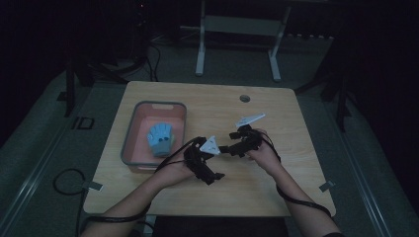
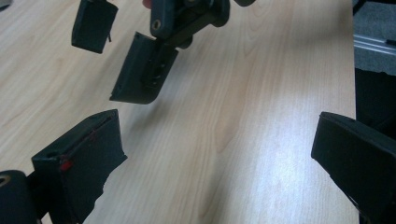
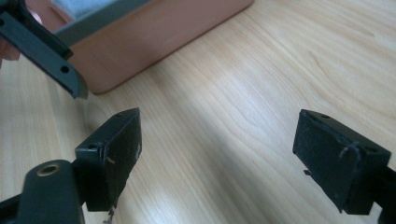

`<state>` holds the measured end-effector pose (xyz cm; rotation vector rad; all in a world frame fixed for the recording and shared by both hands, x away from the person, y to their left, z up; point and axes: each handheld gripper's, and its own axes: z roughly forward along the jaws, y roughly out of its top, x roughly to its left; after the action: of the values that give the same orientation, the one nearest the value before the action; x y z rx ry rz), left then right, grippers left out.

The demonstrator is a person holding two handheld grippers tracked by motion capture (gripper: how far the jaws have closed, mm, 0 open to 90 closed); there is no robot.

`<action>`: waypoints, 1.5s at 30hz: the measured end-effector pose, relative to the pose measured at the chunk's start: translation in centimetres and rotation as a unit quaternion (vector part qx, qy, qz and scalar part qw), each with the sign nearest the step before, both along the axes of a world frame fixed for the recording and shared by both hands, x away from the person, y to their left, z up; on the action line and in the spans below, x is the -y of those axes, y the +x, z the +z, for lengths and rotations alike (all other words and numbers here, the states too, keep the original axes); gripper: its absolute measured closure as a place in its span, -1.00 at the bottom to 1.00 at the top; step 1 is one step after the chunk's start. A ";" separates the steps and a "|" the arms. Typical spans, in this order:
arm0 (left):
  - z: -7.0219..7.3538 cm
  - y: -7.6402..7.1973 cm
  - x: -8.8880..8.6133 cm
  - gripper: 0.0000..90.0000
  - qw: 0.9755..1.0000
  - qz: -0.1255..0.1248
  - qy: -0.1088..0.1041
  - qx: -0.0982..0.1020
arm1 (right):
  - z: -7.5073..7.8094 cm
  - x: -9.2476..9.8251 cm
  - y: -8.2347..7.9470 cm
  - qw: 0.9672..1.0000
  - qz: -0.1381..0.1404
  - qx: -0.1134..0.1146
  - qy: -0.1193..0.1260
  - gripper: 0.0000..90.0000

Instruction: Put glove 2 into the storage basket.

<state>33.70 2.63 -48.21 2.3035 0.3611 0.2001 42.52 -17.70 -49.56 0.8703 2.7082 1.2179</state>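
Pale-blue, glove-shaped soft object (image 1: 161,138) lies inside the shallow pink plastic tray with a grey rim (image 1: 132,129), off beyond the left gripper (image 2: 215,154) — well apart from its fingers and untouched. Both tools hover over the bare light-wood table (image 1: 267,106), jaws spread wide and empty; the right gripper (image 3: 217,154) faces the tray's near wall, with the blue thing just past that rim. I judge this the approach stage: nothing is gripped yet. The next move likely calls for lifting a gripper over the rim and descending onto the object — its ribbed fingers look soft, so it may squash.
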 end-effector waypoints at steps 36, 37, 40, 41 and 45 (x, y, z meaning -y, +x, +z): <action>-6.0 -1.0 3.9 -0.95 0.998 -0.046 0.016 -0.030 | -5.0 6.2 -2.1 0.999 -0.045 -0.005 0.009 -0.68; -6.1 -1.0 3.9 -0.95 0.998 -0.047 0.015 -0.031 | -5.1 6.3 -2.2 0.999 -0.042 -0.004 0.011 -0.68; -6.2 -0.9 3.9 -0.95 0.998 -0.047 0.014 -0.034 | -5.3 6.4 -2.4 0.999 -0.036 0.001 0.012 -0.68; -6.3 -0.9 3.8 -0.95 0.998 -0.045 0.015 -0.035 | -5.3 6.4 -2.5 0.999 -0.033 0.004 0.011 -0.68; -6.6 -0.9 3.7 -0.95 0.998 -0.045 0.014 -0.040 | -5.6 6.4 -2.7 0.999 -0.032 0.011 0.001 -0.68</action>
<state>32.80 -1.03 -54.82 2.3546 0.2957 0.0680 39.84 -24.13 -55.14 0.9309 2.6404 1.2098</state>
